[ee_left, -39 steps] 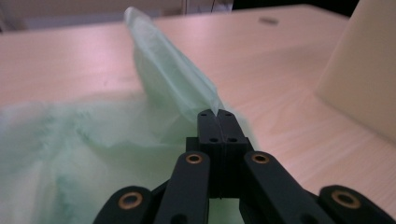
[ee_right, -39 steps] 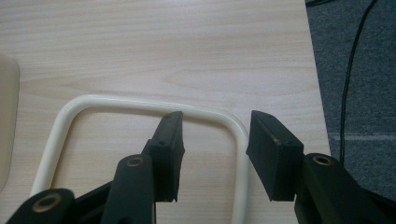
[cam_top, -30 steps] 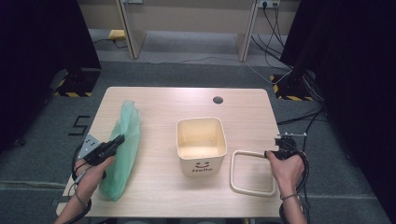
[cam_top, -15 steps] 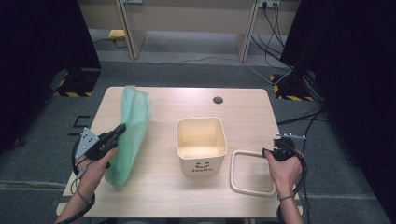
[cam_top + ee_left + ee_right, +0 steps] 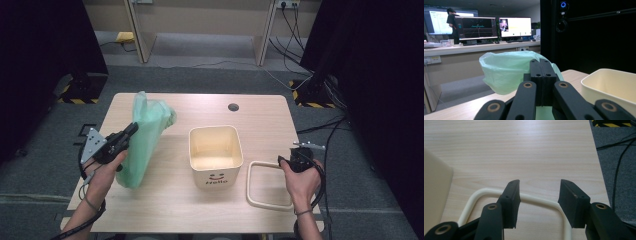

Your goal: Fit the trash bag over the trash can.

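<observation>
Green bag [image 5: 144, 135] clamped & lifted by L tool [image 5: 131, 129], hand raised; R tool [image 5: 538, 192] apart over cream frame [image 5: 260, 187].

Your left tongs [image 5: 543, 75] are showing both black jaws pressed flat together, pinching the pale green plastic bag [image 5: 509, 70]. The bag is billowing up behind the jaws, lifted off the wooden bench [image 5: 454, 110]. A cream bin [image 5: 609, 85] is sitting just to the right, its rim catching the light. Beyond the bench, lit monitors [image 5: 496, 27] are glowing on a long counter, and a person [image 5: 452, 22] is standing at the far left.
</observation>
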